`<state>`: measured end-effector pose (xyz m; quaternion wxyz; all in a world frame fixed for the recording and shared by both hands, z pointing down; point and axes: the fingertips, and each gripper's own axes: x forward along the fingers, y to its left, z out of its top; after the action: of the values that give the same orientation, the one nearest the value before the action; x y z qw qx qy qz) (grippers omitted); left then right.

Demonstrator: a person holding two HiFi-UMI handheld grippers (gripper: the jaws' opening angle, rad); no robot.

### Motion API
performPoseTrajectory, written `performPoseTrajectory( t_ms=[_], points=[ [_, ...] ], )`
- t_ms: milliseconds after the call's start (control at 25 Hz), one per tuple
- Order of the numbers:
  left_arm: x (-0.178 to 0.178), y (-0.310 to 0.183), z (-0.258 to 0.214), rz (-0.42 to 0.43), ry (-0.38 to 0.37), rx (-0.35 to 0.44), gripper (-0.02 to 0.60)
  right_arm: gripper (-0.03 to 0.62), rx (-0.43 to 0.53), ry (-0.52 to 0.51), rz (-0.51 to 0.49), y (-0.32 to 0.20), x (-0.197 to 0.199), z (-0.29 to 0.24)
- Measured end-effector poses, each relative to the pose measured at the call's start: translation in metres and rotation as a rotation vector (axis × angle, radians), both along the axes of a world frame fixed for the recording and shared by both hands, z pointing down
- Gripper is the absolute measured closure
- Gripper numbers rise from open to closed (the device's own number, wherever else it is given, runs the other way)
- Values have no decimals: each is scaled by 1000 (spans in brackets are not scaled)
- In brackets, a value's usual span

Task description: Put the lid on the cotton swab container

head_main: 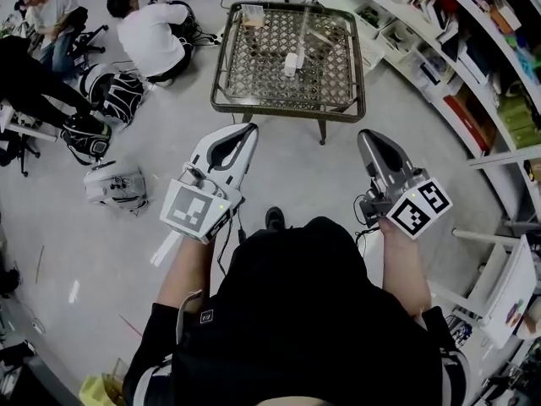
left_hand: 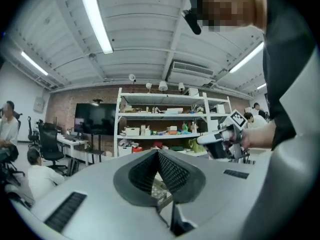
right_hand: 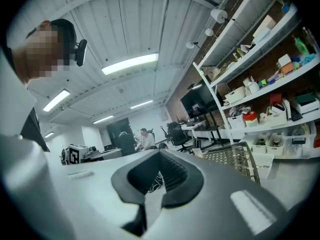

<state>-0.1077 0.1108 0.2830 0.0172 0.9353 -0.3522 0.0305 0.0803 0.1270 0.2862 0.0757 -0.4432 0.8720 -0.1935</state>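
Note:
A small white container [head_main: 291, 63] stands near the middle of a low mesh-topped table [head_main: 287, 108] ahead of me. It is too small to tell whether it has a lid. A clear box [head_main: 251, 13] sits at the table's far left corner. Both grippers are held at waist height, well short of the table, and point toward it. The left gripper [head_main: 248, 129] is shut with nothing between its ribbed pads [left_hand: 172, 171]. The right gripper [head_main: 368, 135] is also shut and empty. The table's rim [right_hand: 240, 156] shows at the right of the right gripper view.
Tall shelves [head_main: 473, 49] packed with boxes run along the right. People [head_main: 152, 28] sit at the upper left beside office chairs. Bags [head_main: 114, 184] lie on the floor to my left. Open grey floor lies between me and the table.

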Motion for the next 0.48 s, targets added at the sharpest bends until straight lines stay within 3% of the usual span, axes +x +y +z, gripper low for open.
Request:
performPoseTrajectory(
  t_ms=[120, 360, 480],
  points=[
    [-1, -15, 20, -19, -85, -1, 577, 586, -7, -3, -11, -11, -7, 1],
    [3, -42, 56, -48, -37, -114, 578, 586, -39, -38, -4, -38, 9, 16],
    [5, -57, 73, -62, -58, -187, 578, 586, -67, -62, -2, -57, 20, 27]
  ],
)
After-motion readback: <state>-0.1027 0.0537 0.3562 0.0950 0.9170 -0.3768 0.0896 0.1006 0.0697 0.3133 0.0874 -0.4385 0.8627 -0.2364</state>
